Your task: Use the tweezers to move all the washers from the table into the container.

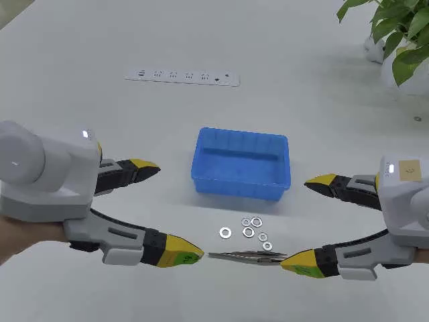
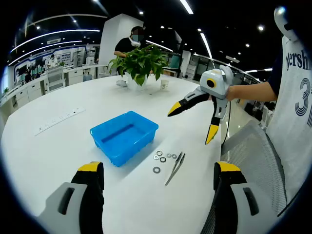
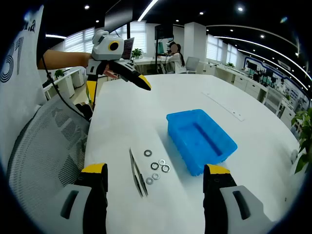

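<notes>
Several steel washers [image 1: 248,229] lie in a loose cluster on the white table, just in front of a blue plastic container [image 1: 242,163] that looks empty. Metal tweezers [image 1: 247,255] lie flat on the table beside the washers [image 2: 161,157], tips pointing left in the head view. My left gripper [image 1: 171,209] is open at the left, its lower jaw tip a short way left of the tweezers. On the other side my right gripper [image 1: 298,223] is open too, with its lower jaw tip right at the tweezers' end [image 3: 138,172]. Neither holds anything.
A white power strip [image 1: 181,76] lies on the table beyond the container. A potted green plant [image 1: 399,33] stands at the far right corner. A mesh office chair [image 3: 39,156] sits by the table's near edge, next to the person.
</notes>
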`<state>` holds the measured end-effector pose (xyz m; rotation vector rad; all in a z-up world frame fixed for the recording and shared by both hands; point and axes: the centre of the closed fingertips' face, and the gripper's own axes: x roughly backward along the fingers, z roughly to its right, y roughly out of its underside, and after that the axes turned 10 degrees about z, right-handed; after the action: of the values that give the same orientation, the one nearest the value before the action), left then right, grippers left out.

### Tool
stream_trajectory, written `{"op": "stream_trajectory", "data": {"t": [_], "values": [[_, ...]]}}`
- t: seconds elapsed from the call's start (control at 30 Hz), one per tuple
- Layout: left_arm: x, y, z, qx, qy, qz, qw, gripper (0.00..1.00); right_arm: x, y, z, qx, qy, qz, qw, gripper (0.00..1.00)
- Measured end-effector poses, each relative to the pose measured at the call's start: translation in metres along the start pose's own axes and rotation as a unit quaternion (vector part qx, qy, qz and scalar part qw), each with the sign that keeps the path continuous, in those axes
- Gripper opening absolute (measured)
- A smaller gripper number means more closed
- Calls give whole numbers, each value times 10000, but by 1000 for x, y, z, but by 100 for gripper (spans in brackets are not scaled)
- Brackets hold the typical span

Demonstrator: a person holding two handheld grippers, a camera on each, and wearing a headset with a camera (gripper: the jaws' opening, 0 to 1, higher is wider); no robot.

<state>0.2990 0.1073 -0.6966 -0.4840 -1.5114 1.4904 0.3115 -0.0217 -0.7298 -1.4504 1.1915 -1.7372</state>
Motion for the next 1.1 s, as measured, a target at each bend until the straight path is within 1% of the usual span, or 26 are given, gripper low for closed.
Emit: {"op": "stream_trajectory", "data": {"t": [0.2, 0.33, 0.63, 1.1], "values": [[0, 0, -2, -77, 0, -29, 10000, 99, 1, 0, 0, -3, 11, -4, 10000, 81], [0, 4, -1, -159, 19, -106, 9998, 99, 1, 0, 1, -11, 24, 19, 10000, 81], [3, 7, -1, -108, -16, -156, 9998, 99, -2, -3, -1, 28, -34, 25, 10000, 81], [0, 5, -1, -87, 14, -126, 9999, 99, 0, -1, 0, 10, -16, 10, 10000, 81]]}}
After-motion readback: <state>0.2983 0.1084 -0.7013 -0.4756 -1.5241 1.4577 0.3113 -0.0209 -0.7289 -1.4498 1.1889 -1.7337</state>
